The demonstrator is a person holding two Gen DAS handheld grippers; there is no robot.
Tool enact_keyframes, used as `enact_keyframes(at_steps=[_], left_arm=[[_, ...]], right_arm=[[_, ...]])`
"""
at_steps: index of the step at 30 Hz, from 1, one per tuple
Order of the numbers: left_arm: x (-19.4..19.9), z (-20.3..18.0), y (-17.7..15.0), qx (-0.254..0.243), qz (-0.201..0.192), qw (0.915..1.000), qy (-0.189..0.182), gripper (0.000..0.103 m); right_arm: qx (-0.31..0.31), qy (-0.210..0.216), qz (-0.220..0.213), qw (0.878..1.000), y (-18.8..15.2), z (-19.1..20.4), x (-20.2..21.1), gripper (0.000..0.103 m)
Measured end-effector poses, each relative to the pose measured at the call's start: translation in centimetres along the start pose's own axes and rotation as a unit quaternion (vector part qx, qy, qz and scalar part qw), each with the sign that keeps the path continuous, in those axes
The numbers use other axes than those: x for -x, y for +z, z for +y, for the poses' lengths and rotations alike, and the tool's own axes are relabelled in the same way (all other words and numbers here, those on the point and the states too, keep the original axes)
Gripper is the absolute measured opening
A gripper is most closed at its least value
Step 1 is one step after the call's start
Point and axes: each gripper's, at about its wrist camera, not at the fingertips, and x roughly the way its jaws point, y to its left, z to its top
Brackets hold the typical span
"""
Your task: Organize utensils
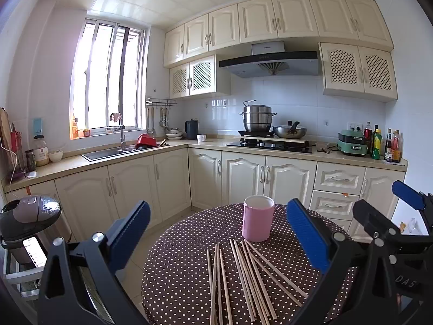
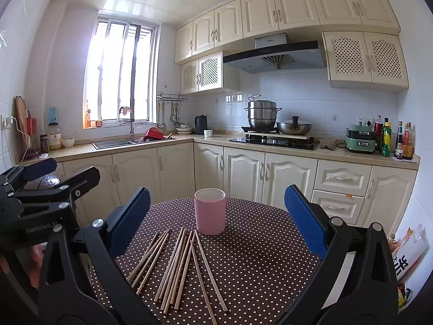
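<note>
My left tool hangs above the near edge of the surface with its blue pads wide apart and nothing between them. My right tool hangs beside it, level with it, pads just as wide apart and empty; its black frame shows at the right edge of the left view. Below and ahead of both tools the chopsticks lie loose on the dotted cloth, fanned out, several crossing or touching one another, their far tips near the cup. The pink cup stands upright just beyond them, a little right of centre for the left tool, a little left of centre for the right. Past the surface stand the kitchen cabinets.
</note>
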Motion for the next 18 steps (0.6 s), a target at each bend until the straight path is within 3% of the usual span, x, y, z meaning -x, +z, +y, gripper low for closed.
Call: enact_keyframes(at_steps=[18], left_arm=[[0.0,-0.18,-0.06,-0.004,0.002,1.0,0.0,0.099]], right_arm=[[0.0,0.001,0.003,1.0,0.02,0.03,-0.13,0.097]])
